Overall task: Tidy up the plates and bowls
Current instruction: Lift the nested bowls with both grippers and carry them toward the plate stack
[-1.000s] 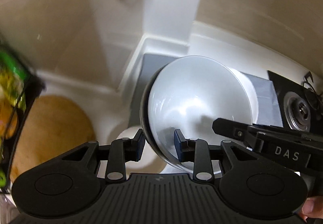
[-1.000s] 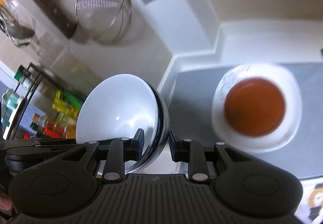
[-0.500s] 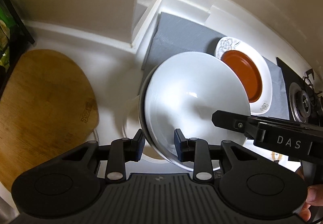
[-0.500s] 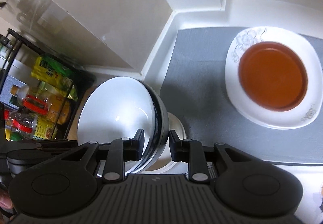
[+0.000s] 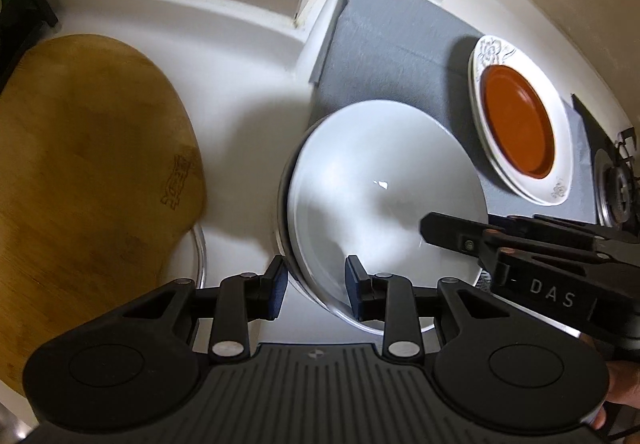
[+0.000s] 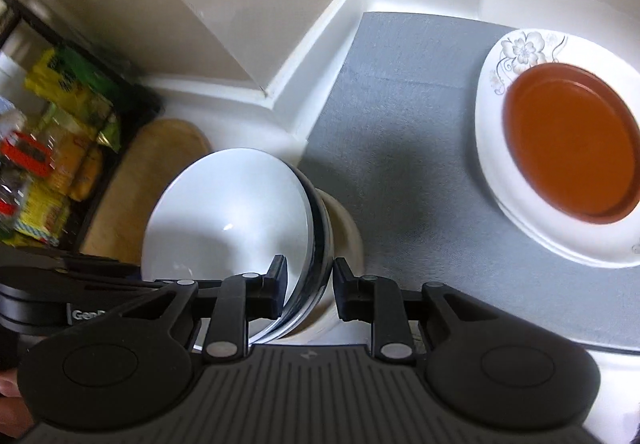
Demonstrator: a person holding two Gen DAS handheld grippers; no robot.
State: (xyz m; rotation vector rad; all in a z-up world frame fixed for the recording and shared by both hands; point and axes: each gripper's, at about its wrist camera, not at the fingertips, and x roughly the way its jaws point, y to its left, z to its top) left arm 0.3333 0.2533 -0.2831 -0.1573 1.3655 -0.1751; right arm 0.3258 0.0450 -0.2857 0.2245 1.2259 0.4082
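I see the white counter (image 5: 244, 91) running into an inside corner where the walls step. A grey mat (image 6: 400, 131) lies on it against the back edge, reaching toward that corner. A wooden cutting board (image 5: 92, 171) lies on the counter's left part, beside a black rack of packets (image 6: 60, 131).

On the mat's right side sits a white floral plate (image 6: 516, 55), with an orange plate (image 6: 572, 143) stacked inside it.

My two claws carry the white bowl (image 5: 384, 187) between them, tilted, above the counter at the mat's near left corner; its outer wall looks dark and shiny. Directly under it in the right wrist view is a pale round object (image 6: 344, 228); I cannot tell what it is.

Left claw (image 5: 316, 286): partly open span, one finger inside the bowl and one outside, straddling the rim on the bowl's left side. Whether the outer pad presses the wall I cannot tell for sure; the bowl does hang from it.

Right claw (image 6: 308, 286): narrow span, jaws closing, the bowl's rim between them, one finger inside and one outside.

A fingertip (image 5: 624, 392) of my right hand shows at the frame edge.
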